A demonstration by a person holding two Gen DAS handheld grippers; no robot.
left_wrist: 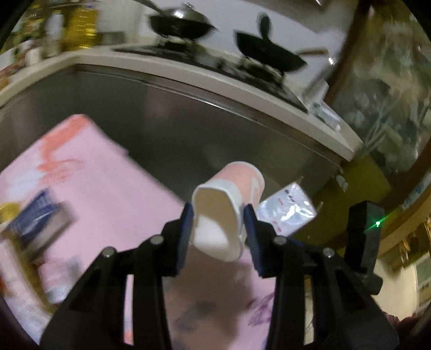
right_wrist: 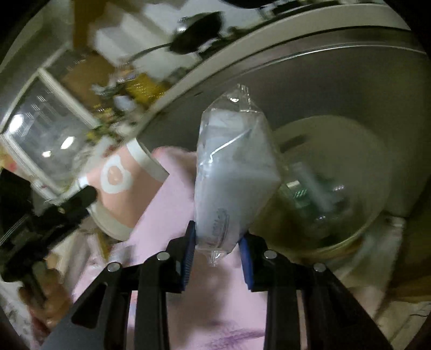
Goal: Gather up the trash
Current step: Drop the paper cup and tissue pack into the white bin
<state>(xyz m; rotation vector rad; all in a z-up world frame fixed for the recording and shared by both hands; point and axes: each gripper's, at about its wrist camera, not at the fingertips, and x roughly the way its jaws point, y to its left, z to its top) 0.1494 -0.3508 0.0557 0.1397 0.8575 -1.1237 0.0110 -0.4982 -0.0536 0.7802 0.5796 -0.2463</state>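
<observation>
The left gripper [left_wrist: 218, 228] is clamped on a squashed paper cup [left_wrist: 229, 207]; the right gripper [right_wrist: 216, 242] is pinched on a clear plastic packet [right_wrist: 234, 172] near a bin [right_wrist: 371, 172]. Either may be dropped, since only edges are gripped.

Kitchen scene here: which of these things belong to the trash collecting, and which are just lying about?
Part of the job:
- crushed paper cup, clamped in the left tool
- clear plastic packet, clamped in the right tool
- round bin with litter inside

Just lying about:
- two woks on the stove
- oil bottle
- pink tablecloth
- blue box
</observation>
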